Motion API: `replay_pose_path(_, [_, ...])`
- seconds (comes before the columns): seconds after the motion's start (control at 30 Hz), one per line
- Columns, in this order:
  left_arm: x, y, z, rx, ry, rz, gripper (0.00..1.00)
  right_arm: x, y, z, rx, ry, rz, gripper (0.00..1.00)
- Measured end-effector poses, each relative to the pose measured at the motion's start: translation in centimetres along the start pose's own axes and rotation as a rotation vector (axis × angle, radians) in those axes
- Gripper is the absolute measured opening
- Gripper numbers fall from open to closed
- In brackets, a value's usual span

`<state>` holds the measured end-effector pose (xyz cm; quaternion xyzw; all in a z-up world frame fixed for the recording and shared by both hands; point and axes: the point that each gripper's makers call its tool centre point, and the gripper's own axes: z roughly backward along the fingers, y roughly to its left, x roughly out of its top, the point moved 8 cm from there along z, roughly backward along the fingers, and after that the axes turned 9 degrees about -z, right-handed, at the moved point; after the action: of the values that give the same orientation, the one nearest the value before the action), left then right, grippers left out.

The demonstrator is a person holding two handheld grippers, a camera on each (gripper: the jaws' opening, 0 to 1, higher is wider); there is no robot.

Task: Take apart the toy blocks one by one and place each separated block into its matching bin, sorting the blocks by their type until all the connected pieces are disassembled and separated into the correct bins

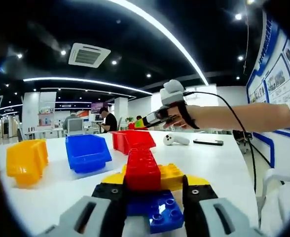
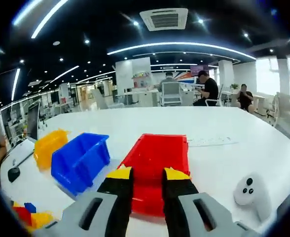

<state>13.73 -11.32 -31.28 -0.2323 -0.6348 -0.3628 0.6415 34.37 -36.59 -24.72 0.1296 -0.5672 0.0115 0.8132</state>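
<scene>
A cluster of joined toy blocks (image 1: 144, 170) lies on the white table: a red block on top, yellow ones beneath and a blue one nearest me. My left gripper (image 1: 155, 186) is shut on it, one jaw on each side of the blue block. The same cluster (image 2: 29, 216) sits at the lower left of the right gripper view. My right gripper (image 2: 148, 174) hovers over the red bin (image 2: 157, 153), its jaws slightly apart with nothing between them. A person's hand holds that right gripper (image 1: 140, 123) above the red bin (image 1: 132, 139).
A blue bin (image 1: 88, 153) (image 2: 81, 160) and a yellow bin (image 1: 26, 160) (image 2: 49, 145) stand left of the red one. A white controller (image 1: 176, 140) (image 2: 252, 192) and a black phone (image 1: 208, 142) lie to the right. People sit at desks beyond the table.
</scene>
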Motion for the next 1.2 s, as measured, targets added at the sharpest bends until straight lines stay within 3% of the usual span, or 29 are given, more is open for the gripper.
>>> replay_pose_path(0.1, [0.0,0.0,0.0,0.000,-0.001,0.000,0.45,-0.2,-0.1,0.0,-0.004,-0.006,-0.001,0.24])
replay_pose_path(0.17, [0.0,0.0,0.0,0.001,-0.001,0.000,0.45,-0.3,0.0,-0.4,0.023,-0.032,0.055,0.25])
replay_pose_path(0.27, [0.0,-0.1,0.1,0.005,-0.002,-0.002,0.44,0.6,-0.2,-0.6,0.045,-0.109,0.137,0.54])
replay_pose_path(0.3, [0.0,-0.1,0.1,0.006,-0.001,-0.002,0.44,0.6,-0.3,-0.6,0.038,-0.095,0.123,0.58])
replay_pose_path(0.37, [0.0,-0.1,0.1,0.006,-0.001,-0.001,0.44,0.5,-0.3,-0.2,0.040,-0.084,0.115,0.52])
replay_pose_path(0.8, [0.0,0.0,0.1,0.008,-0.003,-0.001,0.44,0.4,0.9,2.7,0.144,-0.112,0.043,0.53])
replay_pose_path(0.93, [0.0,0.0,0.1,0.008,-0.004,-0.003,0.44,0.0,3.5,4.9,0.286,-0.142,0.015,0.63])
replay_pose_path(1.2, [0.0,0.0,0.1,0.007,-0.004,-0.004,0.44,-3.0,9.6,9.5,0.485,-0.091,0.140,0.67])
